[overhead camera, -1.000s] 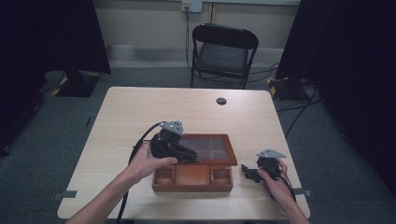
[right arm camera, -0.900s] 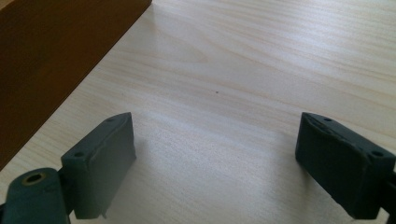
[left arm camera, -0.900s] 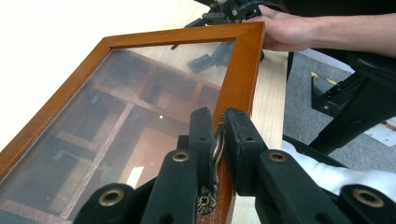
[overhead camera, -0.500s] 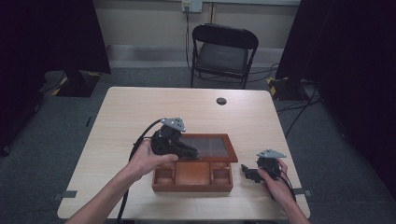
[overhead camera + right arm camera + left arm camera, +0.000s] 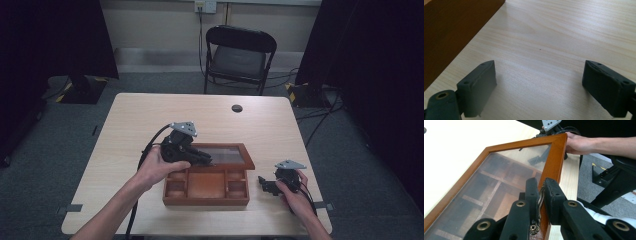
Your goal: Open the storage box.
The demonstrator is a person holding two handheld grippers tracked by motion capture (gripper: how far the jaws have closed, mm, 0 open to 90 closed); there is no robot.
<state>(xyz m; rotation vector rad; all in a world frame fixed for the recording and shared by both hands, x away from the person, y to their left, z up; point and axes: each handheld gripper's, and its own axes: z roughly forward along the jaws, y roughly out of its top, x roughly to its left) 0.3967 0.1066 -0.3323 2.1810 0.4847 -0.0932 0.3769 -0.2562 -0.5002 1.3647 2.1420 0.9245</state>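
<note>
Surface (image 5: pixel 150 120), pale wood, carries one wooden box (image 5: pixel 206 187) at its near middle, compartments exposed. Box is rigid and looks fairly heavy; judged unlikely to slide while worked on.

Lid (image 5: pixel 499 180), a wooden frame around a clear pane, is hinged along the far side of the box and stands part-raised. Frame is stiff; the pane is judged fragile and smooth, so no grip belongs on it. Lid should swing freely on its hinges and would drop if released.

Left tongs (image 5: pixel 205 159) are clamped on the small brass clasp (image 5: pixel 539 202) at the free edge of the lid frame, bearing the lid's weight. Clasp is thin, hard metal and likely slippery, a narrow hold. The wooden frame edge beside it is the safer purchase.

Right tongs (image 5: pixel 539 86) rest on the surface just right of the box, spread wide apart, nothing between them.
</note>
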